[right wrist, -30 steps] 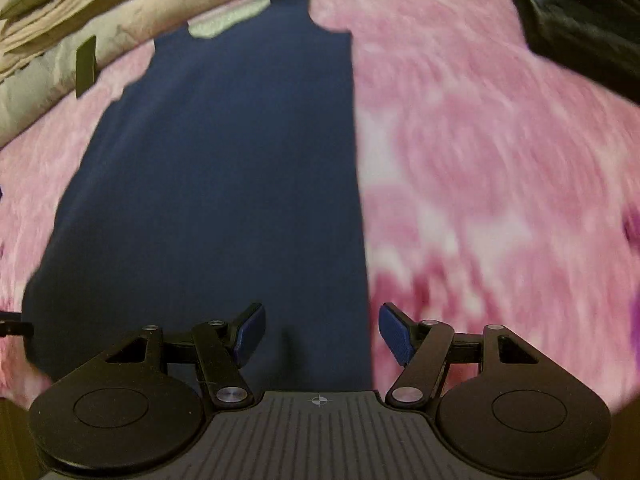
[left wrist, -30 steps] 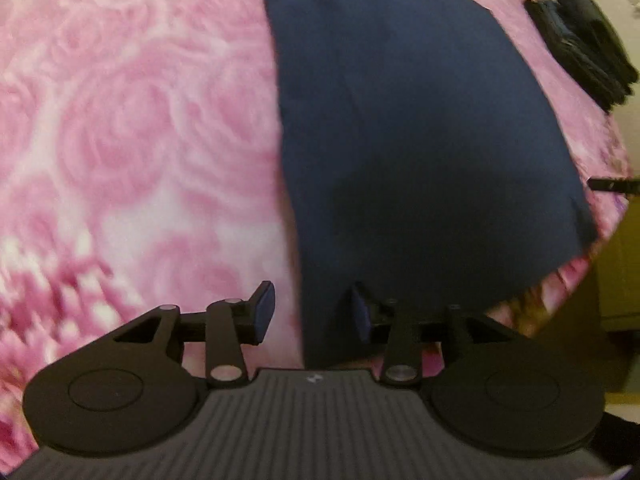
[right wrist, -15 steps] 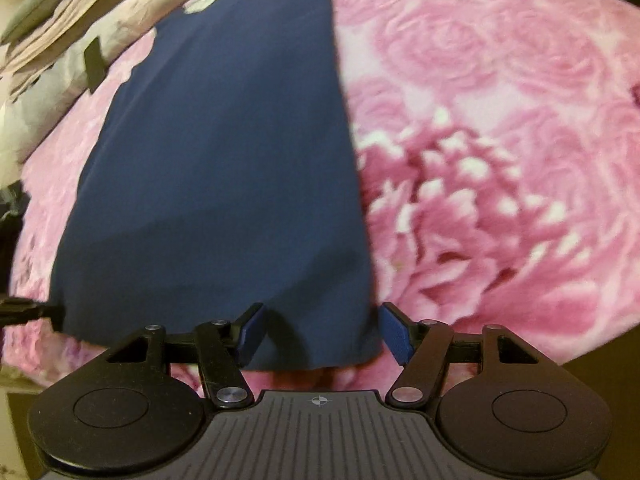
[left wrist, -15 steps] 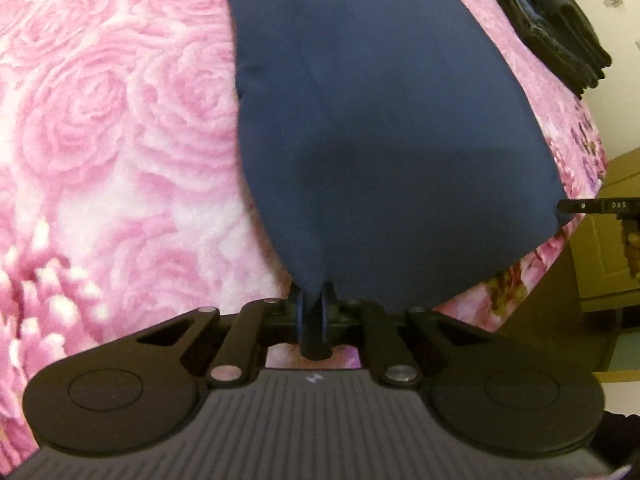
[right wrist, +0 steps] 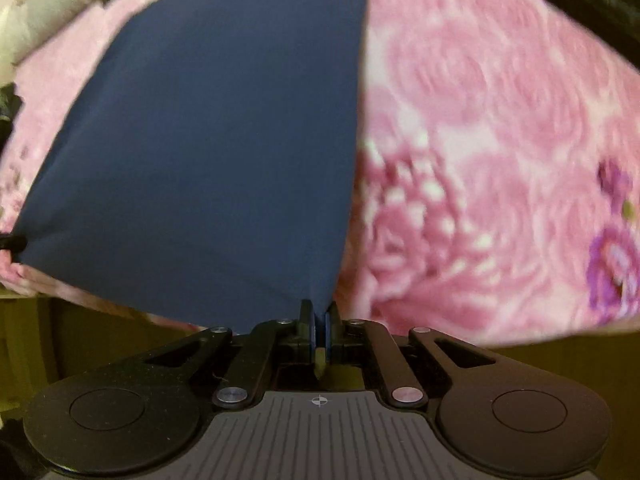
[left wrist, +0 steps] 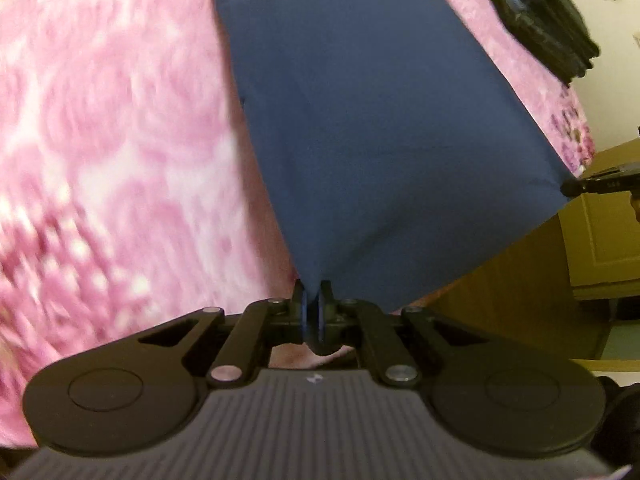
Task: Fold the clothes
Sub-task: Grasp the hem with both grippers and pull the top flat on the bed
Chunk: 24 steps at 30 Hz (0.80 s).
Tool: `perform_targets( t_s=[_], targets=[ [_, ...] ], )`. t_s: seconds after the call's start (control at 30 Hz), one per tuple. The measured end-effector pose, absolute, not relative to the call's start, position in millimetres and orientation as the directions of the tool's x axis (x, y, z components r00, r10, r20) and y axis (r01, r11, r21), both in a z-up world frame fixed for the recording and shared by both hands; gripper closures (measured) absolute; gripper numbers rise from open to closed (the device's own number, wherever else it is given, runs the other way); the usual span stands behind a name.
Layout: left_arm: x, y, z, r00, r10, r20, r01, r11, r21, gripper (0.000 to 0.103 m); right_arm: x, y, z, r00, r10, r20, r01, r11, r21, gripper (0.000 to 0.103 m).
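Garment (left wrist: 380, 120) corners pinched by both tools.

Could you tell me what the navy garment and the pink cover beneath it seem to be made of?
Navy garment: apparently a thin, smooth, matte woven or knit fabric, pulled taut with few wrinkles. Pink cover: likely plush fleece, with a soft, fuzzy rose pattern.

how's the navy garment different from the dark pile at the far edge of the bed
The navy garment is blue and spread out in one wide, smooth sheet; the dark pile is black and bunched into a small stack. The navy garment is pinched at its near corners by the left gripper and right gripper; nothing touches the dark pile. Both lie on the pink blanket.
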State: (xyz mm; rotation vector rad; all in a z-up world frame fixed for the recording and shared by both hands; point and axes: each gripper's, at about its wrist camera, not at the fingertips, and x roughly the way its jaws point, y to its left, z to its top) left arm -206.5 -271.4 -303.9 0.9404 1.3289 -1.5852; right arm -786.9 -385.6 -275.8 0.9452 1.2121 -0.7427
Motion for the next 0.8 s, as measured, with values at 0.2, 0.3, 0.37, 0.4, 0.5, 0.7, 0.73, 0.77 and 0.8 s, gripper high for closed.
perform_targets(
  t_s=[0.2, 0.3, 0.37, 0.4, 0.5, 0.7, 0.73, 0.77, 0.8],
  targets=[
    [-213, -266, -333, -0.361, -0.108, -0.926, 0.932, -0.048, -0.358, 0.1, -788, -383, -310, 0.151, 0.041, -0.988, 0.887, 0.435, 0.154, 0.101],
    [-211, -269, -333, -0.343, -0.069, -0.937, 0.938, -0.07, -0.338, 0.098, -791, -385, -318, 0.064, 0.041, -0.997, 0.903, 0.422, 0.075, 0.1],
    [-207, -267, -331, -0.307, -0.036, -0.951, 0.948, -0.098, -0.302, 0.098, -797, -386, -315, 0.018, 0.04, -0.999, 0.919, 0.393, 0.033, 0.1],
    [-205, -266, -330, -0.288, -0.02, -0.957, 0.952, -0.112, -0.284, 0.098, -801, -387, -309, 0.034, 0.035, -0.999, 0.93, 0.365, 0.044, 0.1],
    [-191, -266, -319, -0.274, -0.047, -0.961, 0.958, -0.095, -0.269, 0.097, -801, -393, -291, 0.056, -0.008, -0.998, 0.943, 0.329, 0.051, 0.1],
    [-180, -299, -287, -0.268, -0.147, -0.952, 0.959, -0.136, -0.249, 0.089, -760, -416, -256, 0.096, -0.107, -0.99, 0.929, 0.365, 0.051, 0.1],
    [-180, -305, -281, -0.266, -0.165, -0.95, 0.958, -0.158, -0.24, 0.084, -752, -420, -250, 0.105, -0.122, -0.987, 0.925, 0.375, 0.052, 0.1],
    [-182, -314, -276, -0.254, -0.181, -0.95, 0.957, -0.189, -0.22, 0.082, -740, -423, -243, 0.111, -0.136, -0.984, 0.922, 0.384, 0.051, 0.1],
    [-183, -323, -271, -0.243, -0.198, -0.95, 0.955, -0.219, -0.199, 0.077, -730, -428, -236, 0.117, -0.151, -0.982, 0.918, 0.393, 0.049, 0.1]
  ],
)
